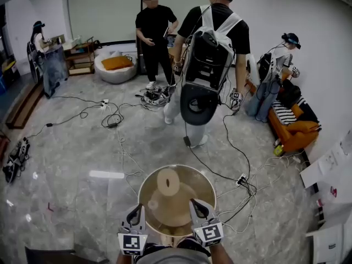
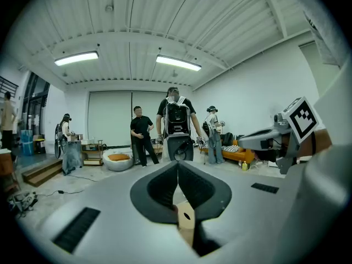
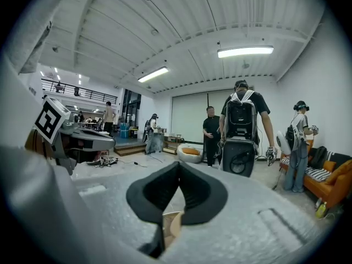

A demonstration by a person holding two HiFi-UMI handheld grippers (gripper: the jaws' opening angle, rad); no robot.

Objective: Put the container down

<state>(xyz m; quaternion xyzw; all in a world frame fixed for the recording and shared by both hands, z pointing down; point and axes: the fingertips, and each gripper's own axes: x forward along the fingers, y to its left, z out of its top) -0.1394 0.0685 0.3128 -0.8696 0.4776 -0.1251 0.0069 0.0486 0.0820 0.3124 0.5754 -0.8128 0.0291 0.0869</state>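
Observation:
A round, brass-coloured container (image 1: 204,185) with a pale roll (image 1: 168,181) standing inside hangs above the floor at the bottom of the head view. My left gripper (image 1: 133,216) is shut on its near-left rim and my right gripper (image 1: 199,209) on its near-right rim. In the left gripper view the jaws of the left gripper (image 2: 177,169) meet, with a thin tan edge of the container (image 2: 186,220) pinched low between them. The right gripper view shows the right gripper (image 3: 179,172) the same way, its jaws together over a tan strip of the container (image 3: 171,227).
Cables (image 1: 118,126) and a power strip (image 1: 241,179) lie across the grey floor ahead. A person with a backpack (image 1: 209,54) stands a few steps in front, with others behind. An orange sofa (image 1: 294,126) stands at the right and a white beanbag (image 1: 114,67) at the far left.

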